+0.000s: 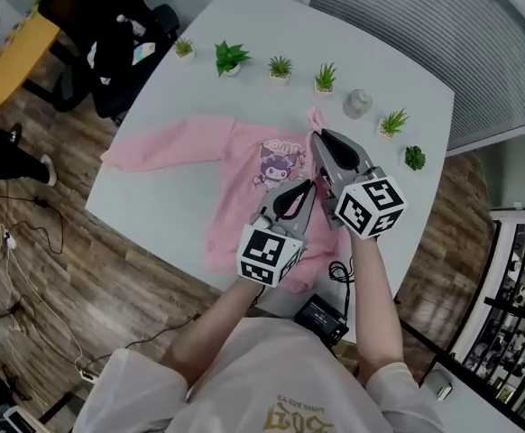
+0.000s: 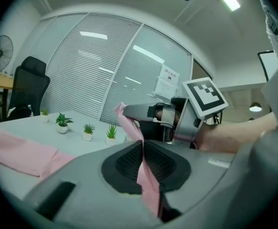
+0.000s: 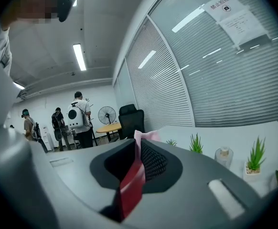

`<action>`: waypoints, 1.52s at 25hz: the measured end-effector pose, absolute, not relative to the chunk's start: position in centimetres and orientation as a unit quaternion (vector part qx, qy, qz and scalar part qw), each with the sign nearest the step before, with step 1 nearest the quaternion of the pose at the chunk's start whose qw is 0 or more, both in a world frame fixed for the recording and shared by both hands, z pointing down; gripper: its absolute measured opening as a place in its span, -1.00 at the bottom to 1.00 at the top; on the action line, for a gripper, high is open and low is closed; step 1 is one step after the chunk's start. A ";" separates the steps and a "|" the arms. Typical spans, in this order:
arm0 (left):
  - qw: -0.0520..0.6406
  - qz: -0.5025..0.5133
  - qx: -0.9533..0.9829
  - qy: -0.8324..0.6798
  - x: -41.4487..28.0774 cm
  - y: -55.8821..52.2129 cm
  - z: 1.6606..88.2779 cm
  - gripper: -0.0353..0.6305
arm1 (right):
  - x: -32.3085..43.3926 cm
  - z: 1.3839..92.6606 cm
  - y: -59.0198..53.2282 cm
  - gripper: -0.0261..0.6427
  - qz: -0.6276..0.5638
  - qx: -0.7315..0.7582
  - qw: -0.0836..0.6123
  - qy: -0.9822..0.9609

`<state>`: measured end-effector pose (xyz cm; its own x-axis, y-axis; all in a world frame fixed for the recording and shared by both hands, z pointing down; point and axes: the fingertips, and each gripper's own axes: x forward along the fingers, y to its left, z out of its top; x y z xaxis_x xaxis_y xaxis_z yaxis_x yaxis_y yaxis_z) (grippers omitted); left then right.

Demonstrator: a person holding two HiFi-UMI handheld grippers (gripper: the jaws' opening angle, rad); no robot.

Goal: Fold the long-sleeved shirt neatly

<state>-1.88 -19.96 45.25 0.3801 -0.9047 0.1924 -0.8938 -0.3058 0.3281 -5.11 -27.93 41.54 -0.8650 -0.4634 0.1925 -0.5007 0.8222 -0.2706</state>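
Two claws are at work, both pressed together on pink cloth. The left claw [image 1: 306,188] has its jaws shut on a narrow band of fabric that comes up between the pads. The right claw [image 1: 317,136] nips the far end of the same band, with a small tuft poking out past its tips. Seen from the left gripper view, the cloth runs taut from one claw to the other, so the pair appear to hold it as a straight edge that will not sag or twist.

The long-sleeved shirt [image 1: 244,165] lies flat on the white worktop [image 1: 154,206], its printed front facing up. One sleeve [image 1: 154,150] is stretched out to the left, flat and untouched. The lifted band is probably the other sleeve, though the claws cover too much to be sure. Holding it at two spaced points above the body suits laying it across the chest as a clean fold.

A row of small potted plants [image 1: 231,57] stands along the far edge, well apart from the shirt, which leaves room to fold.
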 end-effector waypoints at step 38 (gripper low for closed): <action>0.434 -0.020 0.643 -0.631 -15.3 -18.8 61.5 -0.61 | -20.2 60.7 -25.0 -0.42 0.197 0.096 0.286 -0.933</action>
